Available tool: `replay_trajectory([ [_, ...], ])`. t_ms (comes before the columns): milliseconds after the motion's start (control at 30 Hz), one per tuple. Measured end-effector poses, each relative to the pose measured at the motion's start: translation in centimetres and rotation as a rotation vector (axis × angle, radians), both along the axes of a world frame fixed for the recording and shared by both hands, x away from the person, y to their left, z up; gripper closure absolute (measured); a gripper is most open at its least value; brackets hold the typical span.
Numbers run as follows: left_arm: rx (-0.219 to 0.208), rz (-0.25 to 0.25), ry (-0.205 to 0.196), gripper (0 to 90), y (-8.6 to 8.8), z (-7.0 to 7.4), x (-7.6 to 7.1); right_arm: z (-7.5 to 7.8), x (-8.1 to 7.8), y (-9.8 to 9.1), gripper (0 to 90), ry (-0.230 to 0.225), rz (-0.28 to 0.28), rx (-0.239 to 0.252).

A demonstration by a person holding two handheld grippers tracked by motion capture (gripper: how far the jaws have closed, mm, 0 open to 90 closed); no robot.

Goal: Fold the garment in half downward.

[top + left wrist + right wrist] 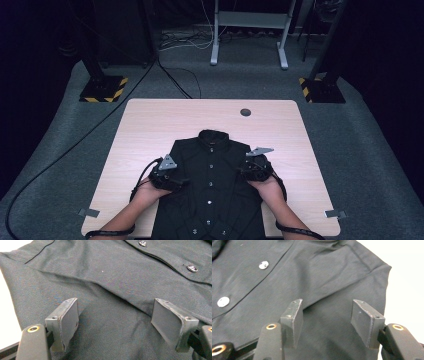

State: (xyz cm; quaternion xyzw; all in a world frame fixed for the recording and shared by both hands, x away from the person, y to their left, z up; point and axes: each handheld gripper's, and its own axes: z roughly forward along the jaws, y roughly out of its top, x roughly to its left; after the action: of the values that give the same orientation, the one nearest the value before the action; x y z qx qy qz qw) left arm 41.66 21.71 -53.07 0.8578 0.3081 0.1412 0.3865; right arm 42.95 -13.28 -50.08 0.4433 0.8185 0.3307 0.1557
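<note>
While the black shirt (212, 190) lies buttoned and flat on the table (145, 125), I hold both grippers over it. My left gripper (115, 315) gapes wide above its left side; my right gripper (325, 317), jaws apart and gripping nothing, hovers above its right side.

Two bare forearms came in from the bottom edge of the high view, each with a dark band near the elbow, and angled inward toward one another. The left hand (145, 192) gripped the left tool (172, 175) from behind, its grey three-cornered plate tilted up and a black cable looping off its outer side. The right hand (267, 187) held the right tool (250, 167) in the same way, plate uppermost. Both tools pointed forward and down. In the left gripper view its two jaws stood well apart, pads facing each other with nothing pinched. In the right gripper view the jaws also stood apart, somewhat narrower, gripping nothing.
</note>
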Motion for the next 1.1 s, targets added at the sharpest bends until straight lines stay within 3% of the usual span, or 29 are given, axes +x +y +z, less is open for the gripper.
replay_trajectory([
  [533,-0.007,0.009,-0.006,21.6,0.0,-0.1,-0.1,0.5,3.8,-0.3,54.0,-0.023,-0.077,-0.026],
  [867,-0.007,0.009,-0.006,21.5,0.0,-0.1,-0.1,0.9,6.1,-0.7,55.5,-0.029,-0.139,-0.011],
  [1100,-0.007,0.009,-0.006,21.5,0.0,-0.1,-0.1,0.7,7.2,-0.9,57.1,-0.028,-0.176,-0.029],
])
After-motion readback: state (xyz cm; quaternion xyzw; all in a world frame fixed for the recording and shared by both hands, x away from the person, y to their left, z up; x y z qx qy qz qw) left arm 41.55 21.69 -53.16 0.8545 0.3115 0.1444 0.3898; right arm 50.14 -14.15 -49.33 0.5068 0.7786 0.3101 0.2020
